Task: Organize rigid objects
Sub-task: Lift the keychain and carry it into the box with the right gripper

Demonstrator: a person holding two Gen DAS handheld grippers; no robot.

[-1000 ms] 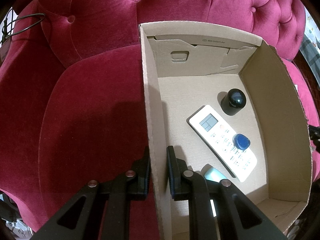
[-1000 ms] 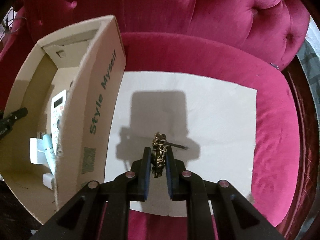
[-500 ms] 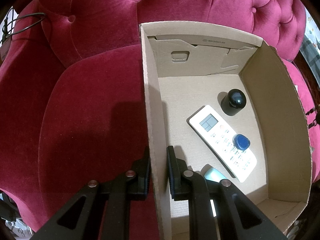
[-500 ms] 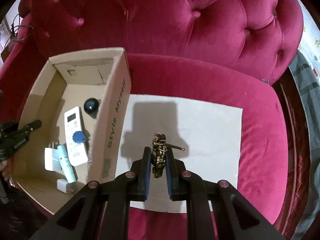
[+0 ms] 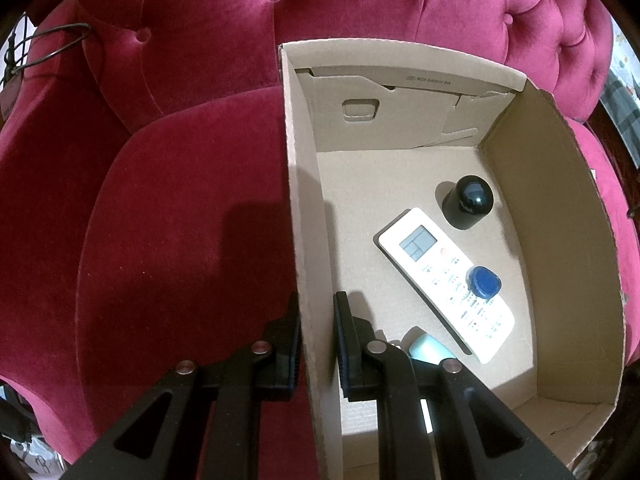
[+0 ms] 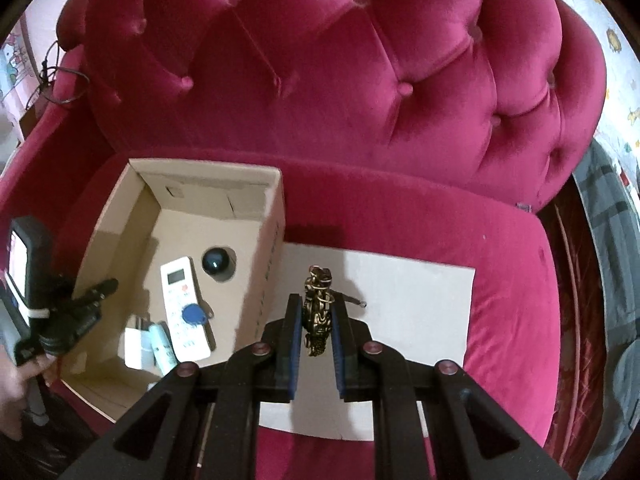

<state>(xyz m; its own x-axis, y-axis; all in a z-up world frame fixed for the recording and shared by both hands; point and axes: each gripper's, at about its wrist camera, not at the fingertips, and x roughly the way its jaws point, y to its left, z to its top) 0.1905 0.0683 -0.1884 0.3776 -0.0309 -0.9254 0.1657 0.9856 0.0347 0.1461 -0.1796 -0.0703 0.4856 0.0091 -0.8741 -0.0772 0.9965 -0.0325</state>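
From the left wrist camera, the left gripper (image 5: 316,344) straddles the near side wall of the cardboard box (image 5: 560,240), one finger outside over the red velvet sofa (image 5: 180,220), the other inside, pinching the wall between them. The box floor has bare cardboard toward the far wall and along the left; a white remote control (image 5: 444,280) lies diagonally with a blue key fob (image 5: 485,282) resting on its buttons, a black domed cap (image 5: 468,200) stands just beyond the remote near the right wall, and a pale green item (image 5: 428,348) shows partly behind the inner finger. From the right wrist camera, the right gripper (image 6: 316,332) is pressed together on a bronze-coloured ornamental keychain (image 6: 318,312), gripped upright, its wire ring at the top, held above a white sheet (image 6: 420,300) spread over the sofa seat. The box sits just left of the sheet, its right wall along the sheet's edge, and the sheet is bare to the right of the keychain.
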